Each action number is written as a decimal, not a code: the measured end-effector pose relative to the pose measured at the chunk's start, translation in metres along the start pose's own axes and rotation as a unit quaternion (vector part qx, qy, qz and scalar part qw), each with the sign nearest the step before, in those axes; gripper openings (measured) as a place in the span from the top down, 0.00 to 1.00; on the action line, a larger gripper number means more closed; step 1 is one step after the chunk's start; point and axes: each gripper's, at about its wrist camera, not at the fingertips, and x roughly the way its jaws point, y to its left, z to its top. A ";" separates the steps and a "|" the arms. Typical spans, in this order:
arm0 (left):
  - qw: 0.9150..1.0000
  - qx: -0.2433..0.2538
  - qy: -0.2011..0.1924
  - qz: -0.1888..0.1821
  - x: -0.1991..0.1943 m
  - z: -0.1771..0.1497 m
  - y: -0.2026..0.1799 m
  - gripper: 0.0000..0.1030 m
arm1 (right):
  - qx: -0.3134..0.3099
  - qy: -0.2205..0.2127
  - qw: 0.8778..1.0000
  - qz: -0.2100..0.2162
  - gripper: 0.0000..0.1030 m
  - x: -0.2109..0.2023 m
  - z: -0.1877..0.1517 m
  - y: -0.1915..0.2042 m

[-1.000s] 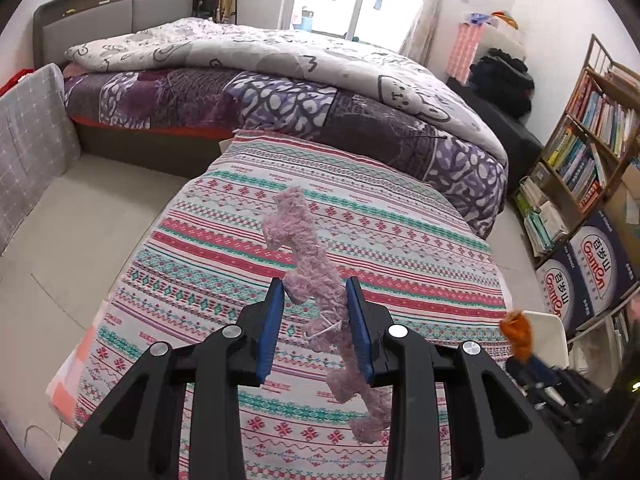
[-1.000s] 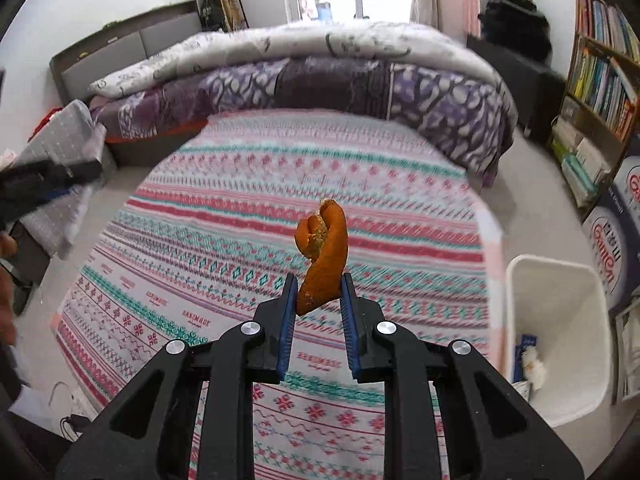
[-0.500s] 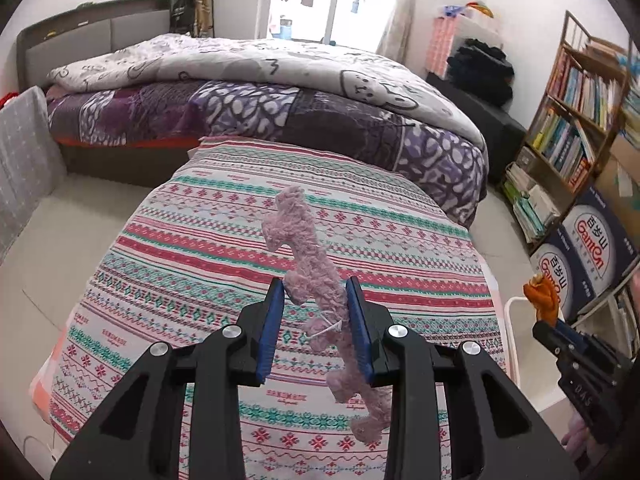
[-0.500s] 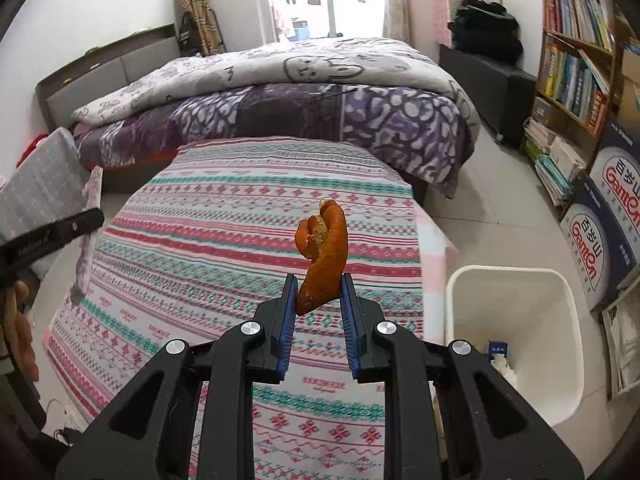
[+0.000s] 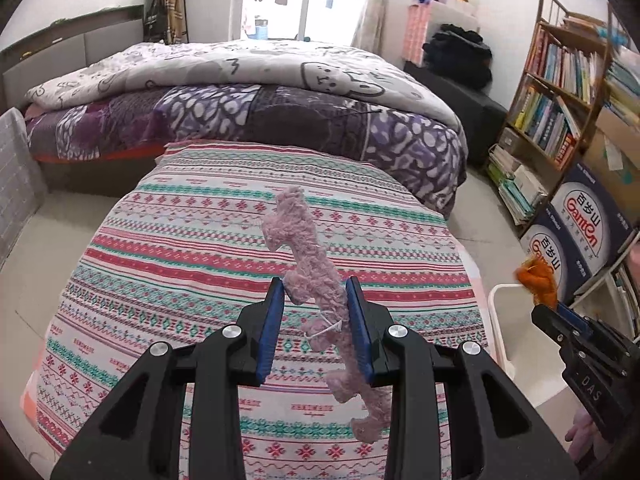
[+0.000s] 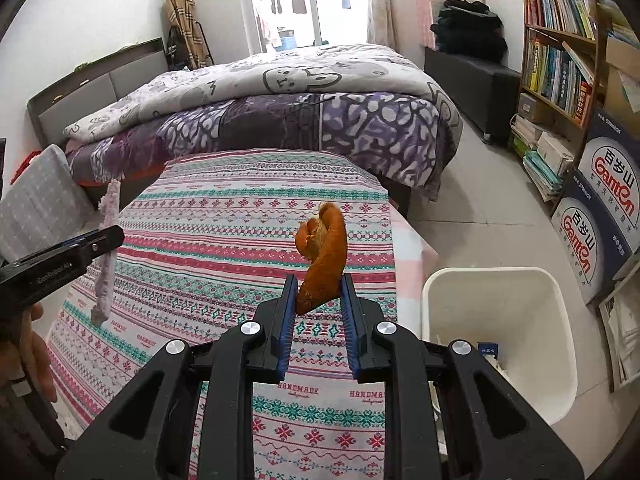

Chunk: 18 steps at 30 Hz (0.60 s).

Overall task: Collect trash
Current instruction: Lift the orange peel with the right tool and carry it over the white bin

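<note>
My left gripper (image 5: 315, 294) is shut on a long fuzzy pink yarn scrap (image 5: 308, 256) and holds it up above the striped patterned cloth (image 5: 180, 264). It also shows in the right wrist view (image 6: 106, 248), at the left. My right gripper (image 6: 318, 294) is shut on an orange peel-like scrap (image 6: 324, 256) and holds it over the cloth's right part, left of the white trash bin (image 6: 496, 280). The bin holds some trash. In the left wrist view the orange scrap (image 5: 538, 280) is above the bin's rim (image 5: 496, 308).
A bed with a purple and grey duvet (image 6: 280, 92) lies behind the cloth. A bookshelf (image 6: 560, 40) and blue printed boxes (image 6: 600, 208) stand at the right, beside the bin. Tiled floor (image 6: 480, 184) runs between bed and shelf.
Both grippers have moved right, keeping their scraps. The white bin has come closer in the right wrist view, and the right gripper now sits above its rim in the left wrist view.
</note>
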 end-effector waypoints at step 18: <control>0.999 0.037 0.001 -0.014 0.010 -0.004 -0.040 0.69 | 0.059 0.071 0.996 -0.018 0.79 0.012 -0.020 -0.063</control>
